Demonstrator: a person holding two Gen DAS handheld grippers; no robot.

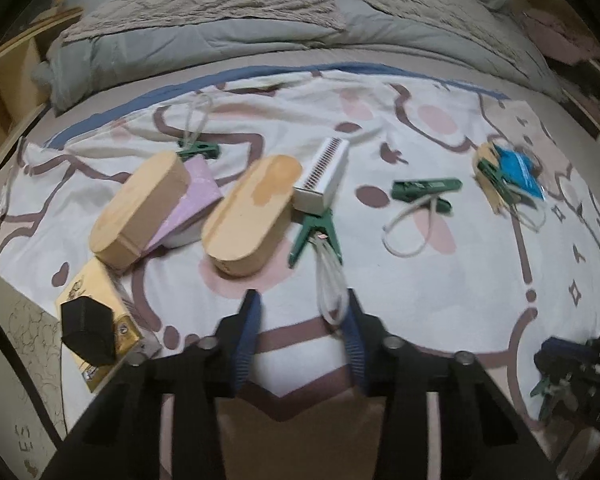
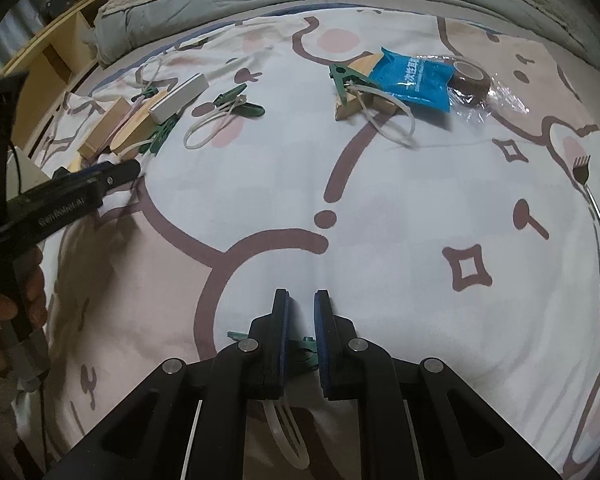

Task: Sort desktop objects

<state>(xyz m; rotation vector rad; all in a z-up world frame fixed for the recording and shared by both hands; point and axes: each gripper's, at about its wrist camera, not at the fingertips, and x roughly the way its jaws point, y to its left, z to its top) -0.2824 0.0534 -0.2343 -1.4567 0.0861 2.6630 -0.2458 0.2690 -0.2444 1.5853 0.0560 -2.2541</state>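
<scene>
Your left gripper [image 1: 302,312] hangs over the patterned bedspread [image 1: 440,280] with its blue-padded fingers [image 1: 249,332] spread wide and nothing between them. Just beyond its tips a green clip [image 1: 315,232] with a white cord loop lies on the cloth, its far end against a white box [image 1: 324,176]. Left of that box sit two oval wooden boxes [image 1: 252,212], the left one leaning on a pink booklet [image 1: 192,200]. Another green clip [image 2: 236,104] lies well to the right with its own loose cord.

Your right gripper [image 2: 301,308] has its fingers drawn close with a narrow gap; a green clip [image 2: 306,348] shows between them lower down (whether it is pinched, you cannot tell from here). At the far right a blue packet [image 2: 412,78] rests against a roll of brown tape [image 2: 470,80] in clear wrap.
</scene>
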